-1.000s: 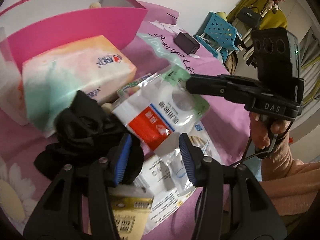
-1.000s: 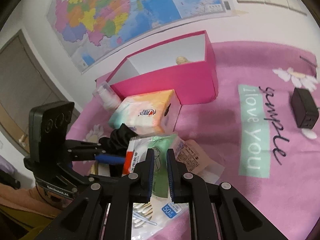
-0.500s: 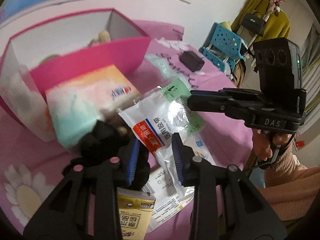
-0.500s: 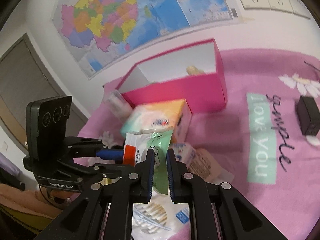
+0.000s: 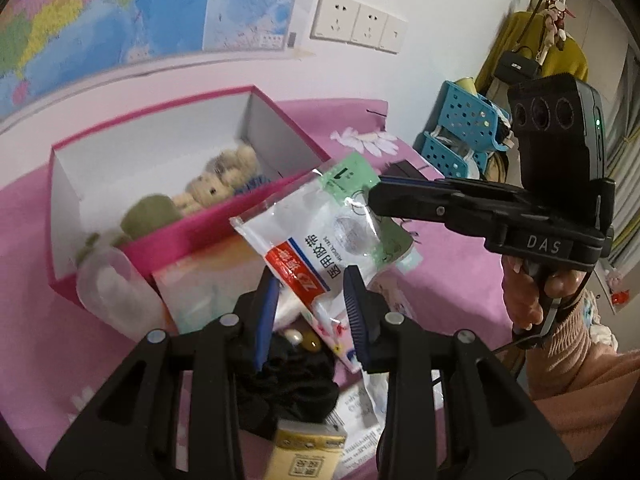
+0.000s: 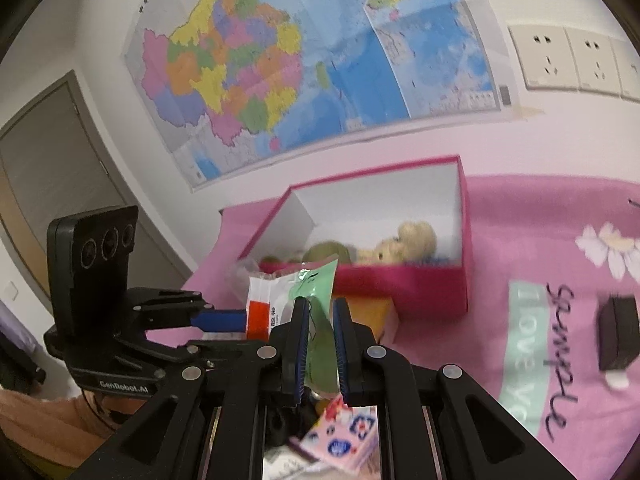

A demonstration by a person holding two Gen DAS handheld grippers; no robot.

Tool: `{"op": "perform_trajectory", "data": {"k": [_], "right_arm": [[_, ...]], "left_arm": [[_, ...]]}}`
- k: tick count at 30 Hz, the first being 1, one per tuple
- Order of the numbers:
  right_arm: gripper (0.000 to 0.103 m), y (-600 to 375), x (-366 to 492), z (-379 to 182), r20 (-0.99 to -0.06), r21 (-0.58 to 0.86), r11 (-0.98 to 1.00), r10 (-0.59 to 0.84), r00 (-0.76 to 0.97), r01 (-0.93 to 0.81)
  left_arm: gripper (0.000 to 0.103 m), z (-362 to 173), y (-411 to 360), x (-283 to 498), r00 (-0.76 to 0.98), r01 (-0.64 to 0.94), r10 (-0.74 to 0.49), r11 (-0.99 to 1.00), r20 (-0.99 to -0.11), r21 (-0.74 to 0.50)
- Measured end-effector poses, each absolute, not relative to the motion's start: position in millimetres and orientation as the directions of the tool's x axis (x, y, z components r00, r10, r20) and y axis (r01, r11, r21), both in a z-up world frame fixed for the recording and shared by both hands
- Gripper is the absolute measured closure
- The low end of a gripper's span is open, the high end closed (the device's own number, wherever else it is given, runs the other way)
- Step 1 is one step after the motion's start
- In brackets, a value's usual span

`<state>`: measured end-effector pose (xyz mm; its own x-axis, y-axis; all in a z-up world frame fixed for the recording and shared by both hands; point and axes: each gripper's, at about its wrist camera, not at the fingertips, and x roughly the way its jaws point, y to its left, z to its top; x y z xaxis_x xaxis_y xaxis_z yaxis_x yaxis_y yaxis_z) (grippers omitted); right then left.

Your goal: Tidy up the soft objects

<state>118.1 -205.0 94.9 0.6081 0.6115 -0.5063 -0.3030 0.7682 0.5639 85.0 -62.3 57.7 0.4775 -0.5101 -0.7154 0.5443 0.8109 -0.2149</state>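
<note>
Both grippers hold one plastic packet (image 5: 324,236) with a red label and green top, lifted above the pink cloth. My left gripper (image 5: 310,312) is shut on its lower red end. My right gripper (image 6: 320,344) is shut on its green end (image 6: 316,300); it shows in the left wrist view (image 5: 384,200) at the packet's top right. A pink open box (image 5: 192,236) behind holds a teddy bear (image 5: 220,184) and a green plush (image 5: 150,216); it also shows in the right wrist view (image 6: 400,280).
A tissue pack (image 5: 208,280) and a clear bottle (image 5: 108,292) lie before the box. Black cloth (image 5: 288,384), a yellow packet (image 5: 304,452) and flat packets lie below. A black adapter (image 6: 618,332) sits right. Blue baskets (image 5: 460,132) stand beyond.
Both grippers have risen with the packet, lifting it off the pile toward the pink box. The left gripper's jaws have narrowed onto the packet's red end.
</note>
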Motion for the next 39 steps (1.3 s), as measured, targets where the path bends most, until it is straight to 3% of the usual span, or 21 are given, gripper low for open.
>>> {"op": "perform_trajectory", "data": {"k": [18, 39], "right_arm": [[0.091, -200.5, 191.0, 102.3, -0.499, 0.553, 0.775, 0.601, 0.625, -0.304], [0.091, -183.6, 248.9, 66.2, -0.591, 0.537, 0.808, 0.566, 0.574, -0.243]], "left_arm": [[0.068, 75.6, -58.2, 147.1, 0.551, 0.453, -0.413, 0.878, -0.726, -0.156], [0.068, 53.1, -52.9, 209.1, 0.535, 0.354, -0.312, 0.926, -0.785, -0.127]]}}
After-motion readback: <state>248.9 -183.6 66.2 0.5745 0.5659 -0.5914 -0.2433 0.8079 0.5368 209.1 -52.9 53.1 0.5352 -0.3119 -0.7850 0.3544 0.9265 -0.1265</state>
